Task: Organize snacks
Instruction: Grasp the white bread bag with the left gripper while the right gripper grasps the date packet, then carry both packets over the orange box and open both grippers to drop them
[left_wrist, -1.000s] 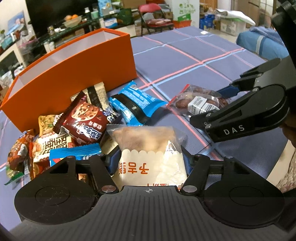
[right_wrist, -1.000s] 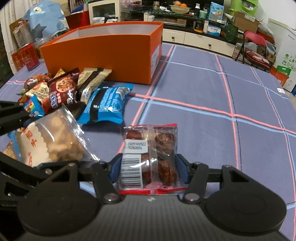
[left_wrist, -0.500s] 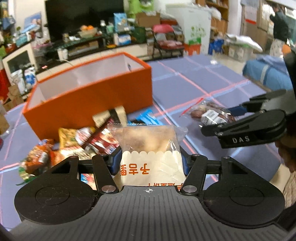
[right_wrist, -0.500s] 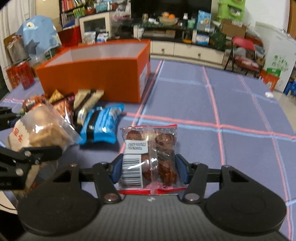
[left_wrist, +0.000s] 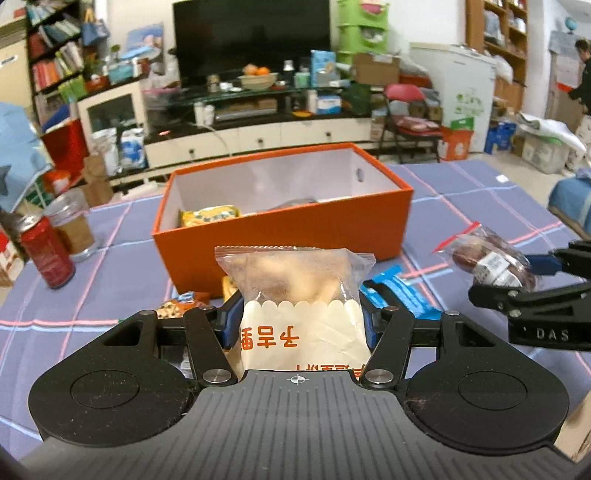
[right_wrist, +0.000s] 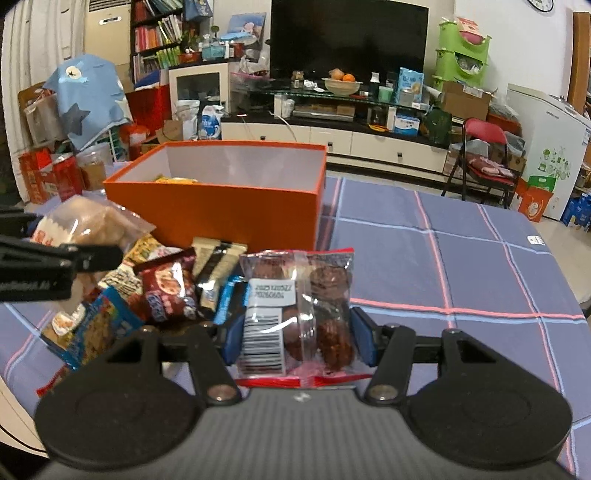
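Observation:
My left gripper (left_wrist: 295, 325) is shut on a clear and white biscuit bag (left_wrist: 295, 295) with orange print, held above the table in front of the orange box (left_wrist: 288, 225). A yellow snack pack (left_wrist: 208, 216) lies inside the box. My right gripper (right_wrist: 297, 338) is shut on a clear bag of dark cookies (right_wrist: 299, 306) with a barcode label and red edges. In the left wrist view that cookie bag (left_wrist: 487, 258) shows at the right. The right wrist view has the biscuit bag (right_wrist: 85, 225) at its left. Several loose snack packs (right_wrist: 162, 284) lie before the box (right_wrist: 221, 206).
A blue checked cloth (right_wrist: 461, 258) covers the table. A red can (left_wrist: 48, 254) and a clear cup (left_wrist: 72, 225) stand at the left of the box. A TV stand, a red folding chair and cartons fill the room behind. A person stands at the far right.
Both grippers rose with their bags off the table. The left view levelled out and swung toward the box, so its inside now shows.

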